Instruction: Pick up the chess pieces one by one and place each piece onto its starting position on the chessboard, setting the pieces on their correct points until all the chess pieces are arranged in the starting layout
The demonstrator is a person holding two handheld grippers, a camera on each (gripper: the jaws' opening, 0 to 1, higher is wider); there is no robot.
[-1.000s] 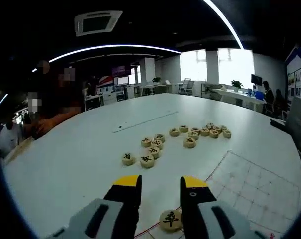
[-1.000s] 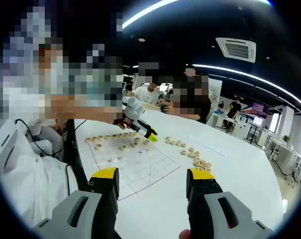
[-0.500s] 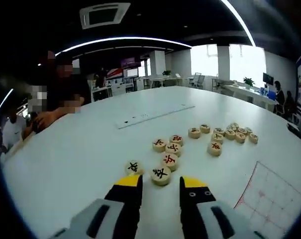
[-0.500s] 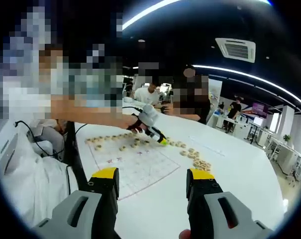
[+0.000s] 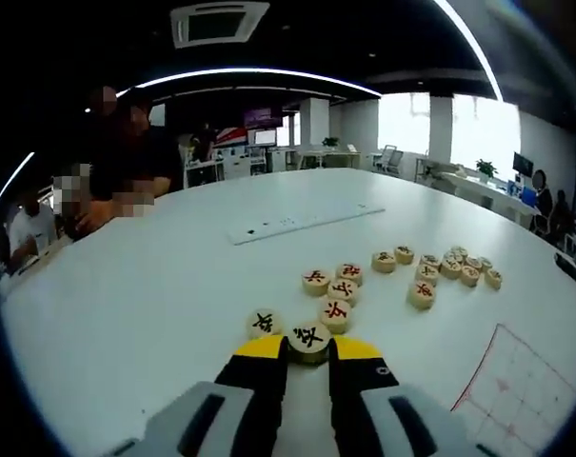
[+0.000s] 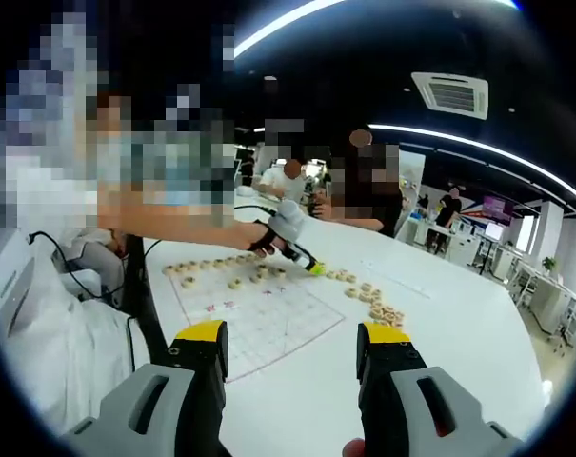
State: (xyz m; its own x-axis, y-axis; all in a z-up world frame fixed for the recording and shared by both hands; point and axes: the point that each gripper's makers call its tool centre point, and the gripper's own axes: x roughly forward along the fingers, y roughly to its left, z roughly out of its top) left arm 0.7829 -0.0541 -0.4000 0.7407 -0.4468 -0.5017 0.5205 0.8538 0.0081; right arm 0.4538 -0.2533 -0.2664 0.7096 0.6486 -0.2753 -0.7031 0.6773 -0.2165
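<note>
Round wooden chess pieces lie loose on the white table. In the left gripper view, my left gripper (image 5: 308,350) has its yellow-tipped jaws drawn in against a black-marked piece (image 5: 308,338), one tip on each side. A second black-marked piece (image 5: 264,323) and several red-marked ones (image 5: 335,310) lie just beyond it. The chessboard (image 5: 516,390) is at lower right. In the right gripper view, my right gripper (image 6: 292,343) hangs open and holds nothing, above the table in front of the chessboard (image 6: 259,319). The left gripper (image 6: 292,233) reaches past the board's far side.
A further cluster of pieces (image 5: 449,267) lies to the right. A long white strip (image 5: 307,222) lies flat across the table's middle. Several pieces (image 6: 221,265) stand along the board's far edge. People (image 5: 126,152) sit at the table's far side.
The left gripper moved forward to the black-marked piece and its jaws narrowed onto it. In the right gripper view, the left gripper reached further along the table. The right gripper held still.
</note>
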